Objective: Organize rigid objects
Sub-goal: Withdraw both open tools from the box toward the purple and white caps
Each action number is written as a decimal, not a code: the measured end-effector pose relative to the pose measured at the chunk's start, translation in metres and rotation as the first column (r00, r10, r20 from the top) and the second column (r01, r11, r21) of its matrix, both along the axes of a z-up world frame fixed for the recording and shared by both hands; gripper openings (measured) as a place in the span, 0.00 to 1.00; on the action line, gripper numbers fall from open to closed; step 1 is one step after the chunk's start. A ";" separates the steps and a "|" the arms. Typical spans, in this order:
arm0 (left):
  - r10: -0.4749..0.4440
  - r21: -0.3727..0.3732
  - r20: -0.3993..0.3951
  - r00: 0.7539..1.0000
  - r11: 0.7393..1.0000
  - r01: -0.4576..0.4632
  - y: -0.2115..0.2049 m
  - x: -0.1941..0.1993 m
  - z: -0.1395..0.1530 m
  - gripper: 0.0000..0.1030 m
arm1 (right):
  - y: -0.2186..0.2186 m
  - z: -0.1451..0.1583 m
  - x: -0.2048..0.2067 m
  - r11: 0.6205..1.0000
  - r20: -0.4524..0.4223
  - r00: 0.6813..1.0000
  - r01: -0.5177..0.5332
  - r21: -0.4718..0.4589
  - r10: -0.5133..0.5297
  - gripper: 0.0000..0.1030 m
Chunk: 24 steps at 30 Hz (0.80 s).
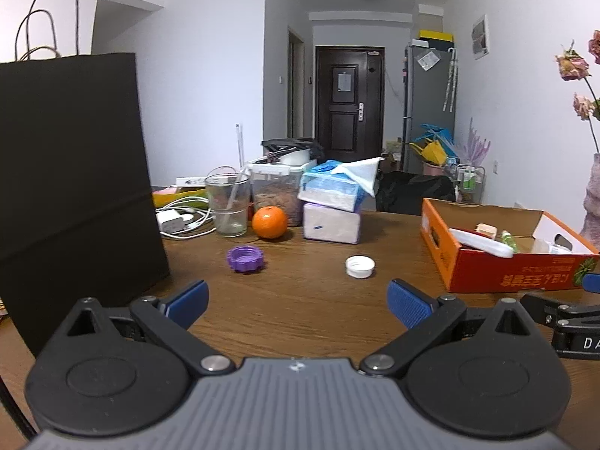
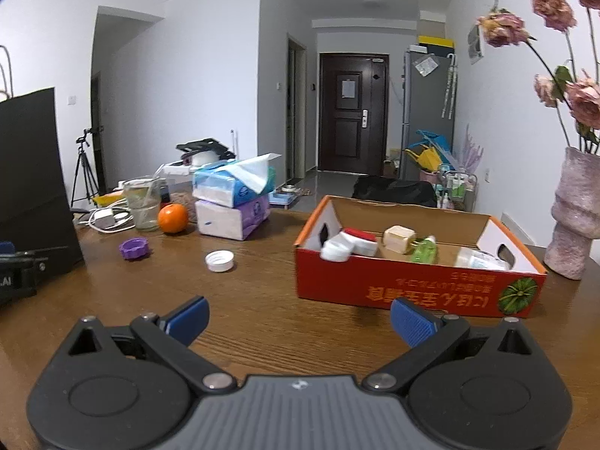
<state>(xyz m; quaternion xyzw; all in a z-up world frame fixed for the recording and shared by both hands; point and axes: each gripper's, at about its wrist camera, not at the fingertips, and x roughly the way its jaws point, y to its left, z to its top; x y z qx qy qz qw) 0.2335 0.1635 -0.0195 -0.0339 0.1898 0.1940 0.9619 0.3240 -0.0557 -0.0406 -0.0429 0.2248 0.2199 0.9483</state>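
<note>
A purple cap [image 1: 246, 259] and a white cap [image 1: 360, 266] lie on the wooden table ahead of my left gripper [image 1: 298, 305], which is open and empty. Both caps also show in the right wrist view, purple [image 2: 135, 248] and white [image 2: 219, 261]. An orange cardboard box [image 2: 412, 288] holds several small bottles and containers; it also shows at the right of the left wrist view [image 1: 498, 273]. My right gripper [image 2: 300, 318] is open and empty, just in front of the box's near wall.
A tall black paper bag [image 1: 75, 195] stands at the left. An orange [image 1: 269, 222], a glass [image 1: 227, 204], stacked tissue packs [image 1: 332, 206] and chargers sit at the back. A pink vase with flowers [image 2: 573, 217] stands right of the box.
</note>
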 end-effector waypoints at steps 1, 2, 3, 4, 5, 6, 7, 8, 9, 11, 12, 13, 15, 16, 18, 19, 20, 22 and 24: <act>0.005 -0.001 -0.001 1.000 1.000 -0.005 0.003 -0.001 -0.001 1.00 | 0.004 0.000 -0.001 1.000 -0.001 1.000 -0.005 -0.002 0.005 1.00; 0.009 -0.004 -0.003 1.000 1.000 -0.009 0.006 -0.001 -0.001 1.00 | 0.007 -0.001 -0.001 1.000 -0.001 1.000 -0.010 -0.005 0.010 1.00; 0.013 -0.008 -0.005 1.000 1.000 -0.013 0.009 -0.001 -0.002 1.00 | 0.010 -0.001 -0.002 1.000 -0.002 1.000 -0.015 -0.007 0.015 1.00; 0.016 -0.014 -0.006 1.000 1.000 -0.016 0.011 -0.001 -0.002 1.00 | 0.013 -0.002 -0.002 1.000 -0.002 1.000 -0.019 -0.008 0.019 1.00; 0.017 -0.021 -0.007 1.000 1.000 -0.017 0.013 -0.001 -0.002 1.00 | 0.016 -0.002 -0.002 1.000 -0.002 1.000 -0.024 -0.009 0.024 1.00; 0.017 -0.025 -0.008 1.000 1.000 -0.017 0.016 -0.001 -0.003 1.00 | 0.019 -0.002 -0.003 1.000 -0.003 1.000 -0.027 -0.009 0.027 1.00; 0.018 -0.023 -0.009 1.000 1.000 -0.019 0.017 0.000 -0.003 1.00 | 0.022 -0.003 -0.002 1.000 -0.005 1.000 -0.030 -0.009 0.030 1.00; 0.020 -0.021 -0.010 1.000 1.000 -0.020 0.018 0.000 -0.004 1.00 | 0.025 -0.003 -0.002 0.999 -0.006 0.999 -0.033 -0.009 0.032 1.00; 0.020 -0.020 -0.013 1.000 1.000 -0.021 0.019 0.001 -0.004 1.00 | 0.027 -0.004 -0.002 0.999 -0.007 0.999 -0.035 -0.009 0.035 1.00; 0.024 -0.019 -0.017 1.000 1.000 -0.024 0.024 0.003 -0.006 1.00 | 0.033 -0.005 0.001 0.999 -0.010 0.999 -0.041 -0.008 0.041 1.00; 0.027 -0.020 -0.020 0.999 0.999 -0.027 0.027 0.004 -0.007 1.00 | 0.035 -0.006 0.002 0.999 -0.012 0.999 -0.044 -0.006 0.044 1.00; 0.029 -0.020 -0.022 0.999 0.999 -0.029 0.029 0.006 -0.007 1.00 | 0.037 -0.006 0.003 0.999 -0.013 0.999 -0.047 -0.004 0.047 1.00; 0.033 -0.019 -0.028 0.999 0.999 -0.033 0.034 0.010 -0.008 1.00 | 0.042 -0.008 0.005 0.998 -0.018 0.998 -0.056 -0.003 0.055 1.00; 0.035 -0.020 -0.032 0.999 0.999 -0.035 0.037 0.012 -0.009 1.00 | 0.045 -0.009 0.006 0.998 -0.018 0.998 -0.062 -0.004 0.062 1.00; 0.035 -0.029 -0.039 0.999 0.999 -0.037 0.042 0.016 -0.011 1.00 | 0.050 -0.010 0.006 0.997 -0.015 0.997 -0.071 -0.009 0.071 1.00; 0.032 -0.037 -0.041 0.999 0.999 -0.033 0.045 0.018 -0.011 1.00 | 0.053 -0.010 0.007 0.997 -0.014 0.997 -0.075 -0.012 0.074 1.00; 0.028 -0.043 -0.044 0.999 0.999 -0.030 0.048 0.021 -0.012 1.00 | 0.057 -0.011 0.008 0.997 -0.013 0.997 -0.078 -0.015 0.078 1.00; 0.028 -0.042 -0.053 0.998 0.999 -0.030 0.052 0.027 -0.013 1.00 | 0.063 -0.012 0.010 0.996 -0.016 0.996 -0.084 -0.014 0.084 1.00; 0.029 -0.036 -0.058 0.998 0.999 -0.031 0.057 0.031 -0.014 1.00 | 0.069 -0.013 0.013 0.996 -0.017 0.996 -0.089 -0.012 0.089 1.00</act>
